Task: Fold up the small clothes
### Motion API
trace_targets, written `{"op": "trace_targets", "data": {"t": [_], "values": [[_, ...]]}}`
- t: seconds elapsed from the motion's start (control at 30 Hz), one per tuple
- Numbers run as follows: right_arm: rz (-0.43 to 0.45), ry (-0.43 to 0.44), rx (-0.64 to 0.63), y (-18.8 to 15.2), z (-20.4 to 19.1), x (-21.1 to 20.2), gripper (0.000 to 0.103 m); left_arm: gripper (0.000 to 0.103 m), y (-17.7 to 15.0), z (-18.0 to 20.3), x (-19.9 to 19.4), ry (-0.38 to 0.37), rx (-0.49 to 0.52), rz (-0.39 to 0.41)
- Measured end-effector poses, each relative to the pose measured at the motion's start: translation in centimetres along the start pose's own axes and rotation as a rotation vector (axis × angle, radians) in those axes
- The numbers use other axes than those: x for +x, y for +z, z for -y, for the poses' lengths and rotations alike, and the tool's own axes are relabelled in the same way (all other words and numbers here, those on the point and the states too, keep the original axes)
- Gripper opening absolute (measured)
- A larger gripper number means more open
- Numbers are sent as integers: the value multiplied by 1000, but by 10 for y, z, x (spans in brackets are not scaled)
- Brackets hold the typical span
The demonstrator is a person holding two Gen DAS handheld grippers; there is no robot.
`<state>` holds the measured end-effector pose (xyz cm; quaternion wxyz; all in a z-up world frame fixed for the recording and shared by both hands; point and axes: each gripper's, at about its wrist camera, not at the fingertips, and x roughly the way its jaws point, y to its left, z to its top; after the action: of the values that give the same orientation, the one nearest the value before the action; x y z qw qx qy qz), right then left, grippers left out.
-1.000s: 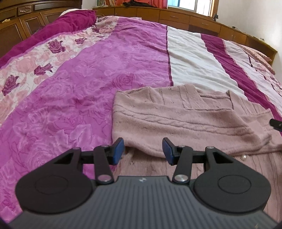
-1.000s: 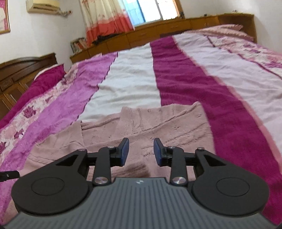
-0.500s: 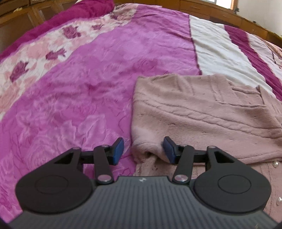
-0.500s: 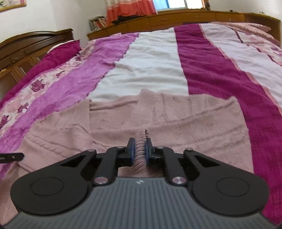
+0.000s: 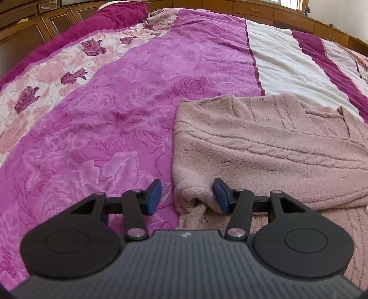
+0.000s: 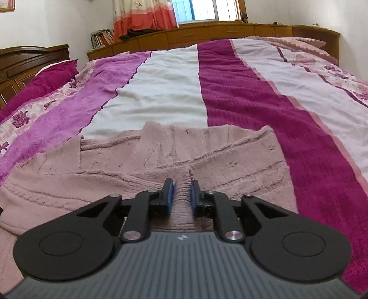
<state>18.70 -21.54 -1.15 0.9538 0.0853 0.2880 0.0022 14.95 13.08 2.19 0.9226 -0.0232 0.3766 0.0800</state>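
A dusty-pink fuzzy cardigan [image 5: 264, 142] lies partly folded on a bed, across the magenta rose-print, white and dark crimson stripes of the bedspread [image 5: 110, 110]. In the left wrist view a crimson pillow [image 5: 110, 13] lies at the far end below a wooden headboard [image 5: 34, 25], and low wooden cabinets [image 6: 230, 32] run along the far side under a window with an orange-hemmed curtain [image 6: 142, 16]; a row of books [image 6: 101, 38] stands at the cabinets' left end. Nothing lies between either gripper and the garment.

The left gripper [image 5: 186, 196] stands about half open at the cardigan's near left corner: its right pad touches the rolled fold, while its left pad sits apart over bare bedspread. The right gripper [image 6: 181, 197] has narrow jaws with a raised ridge of the knit pinched between the blue pads.

Compared with a second ago, both grippers are lower and nearer the cloth. The left, then hovering short of the folded edge, now has the corner between its fingers. The right, then open above flat fabric, closed tight half a second ago and its jaws have just been opening slightly, the ridge still between them.
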Motion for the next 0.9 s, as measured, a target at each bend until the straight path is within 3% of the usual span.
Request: {"op": "trace_targets", "data": {"t": [0.07, 0.27, 0.4, 0.5, 0.57, 0.73, 0.9], "values": [[-2, -8, 9, 3, -1, -6, 33, 52, 0, -6, -7, -28, -21, 13], [51, 5, 24, 4, 2, -48, 46, 51, -8, -19, -30, -98, -33, 51], [52, 25, 49, -6, 3, -68, 47, 51, -9, -18, -29, -121, -49, 47], [51, 28, 61, -16, 1, -76, 47, 52, -6, -17, -21, -109, -90, 35], [46, 27, 57, -22, 0, -77, 47, 51, -6, -17, -14, -44, -93, 15], [14, 16, 66, -31, 4, -70, 47, 52, -16, -12, -8, -1, -17, 27], [18, 21, 75, -32, 6, -72, 47, 52, -10, -2, -27, 16, 27, 66]]}}
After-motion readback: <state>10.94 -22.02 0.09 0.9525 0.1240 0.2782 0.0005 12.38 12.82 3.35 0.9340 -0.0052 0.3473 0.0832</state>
